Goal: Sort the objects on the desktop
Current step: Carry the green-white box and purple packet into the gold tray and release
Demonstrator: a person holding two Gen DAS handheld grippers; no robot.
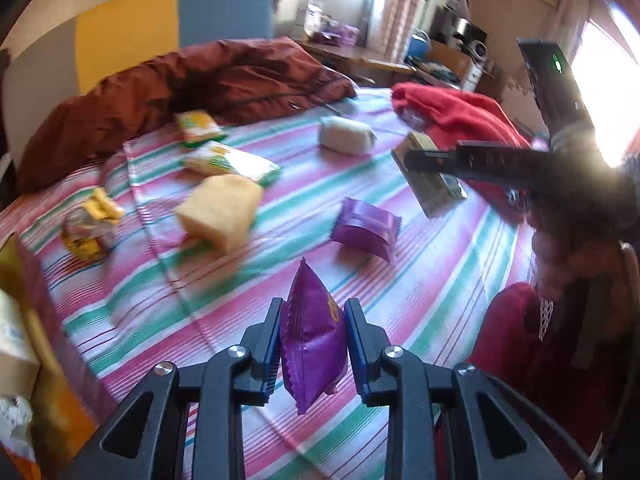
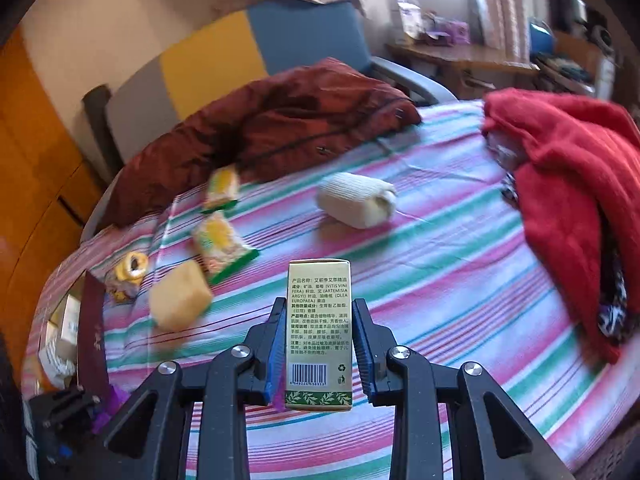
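Note:
My left gripper (image 1: 314, 308) is shut on a purple snack packet (image 1: 312, 340) and holds it above the striped bedsheet (image 1: 440, 264). My right gripper (image 2: 316, 304) is shut on a gold carton with printed text and a barcode (image 2: 319, 332), held upright above the sheet; it also shows in the left wrist view (image 1: 430, 180). Loose on the sheet lie a second purple packet (image 1: 366, 228), a yellow sponge block (image 1: 220, 210), two green-yellow snack packs (image 1: 232, 162) (image 1: 198, 126), a yellow-wrapped bag (image 1: 92, 224) and a white rolled cloth (image 1: 346, 136).
A brown-red jacket (image 2: 280, 128) lies along the far edge of the bed. A red garment (image 2: 572, 184) is heaped at the right. A box with papers (image 2: 64, 332) sits at the left edge. A wooden desk with clutter (image 2: 460, 56) stands behind.

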